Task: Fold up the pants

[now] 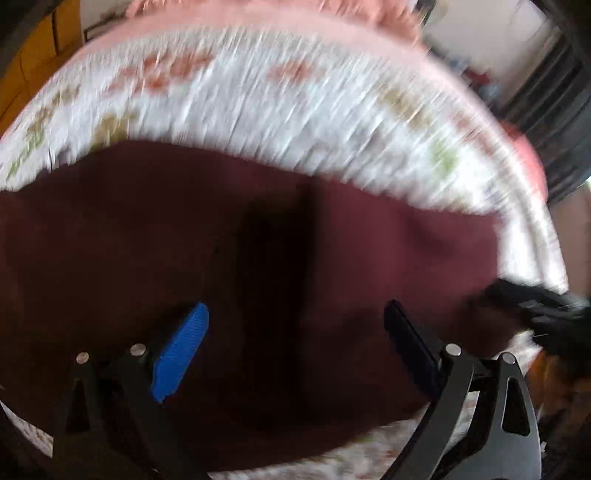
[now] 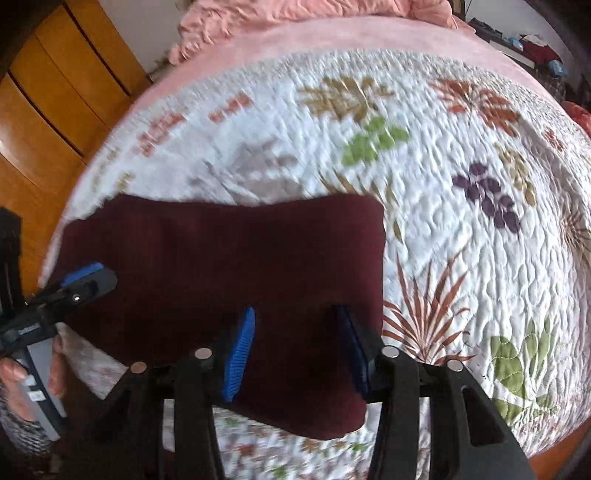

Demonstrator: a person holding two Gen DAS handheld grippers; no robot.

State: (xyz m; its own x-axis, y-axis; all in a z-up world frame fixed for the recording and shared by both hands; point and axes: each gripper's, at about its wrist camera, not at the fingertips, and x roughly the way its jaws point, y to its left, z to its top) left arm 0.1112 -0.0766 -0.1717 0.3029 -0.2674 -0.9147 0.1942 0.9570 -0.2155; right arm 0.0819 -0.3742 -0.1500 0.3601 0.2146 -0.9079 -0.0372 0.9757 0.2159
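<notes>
One folded maroon pants [image 2: 221, 258] on one quilt [image 2: 461, 240], two grippers above.

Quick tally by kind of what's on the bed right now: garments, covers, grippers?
Maroon pants, folded: 1
Leaf-print quilt: 1
Pink blanket beyond the quilt: 1
Grippers: 2, the left gripper and the right gripper, both open over the pants
Total: 5
</notes>
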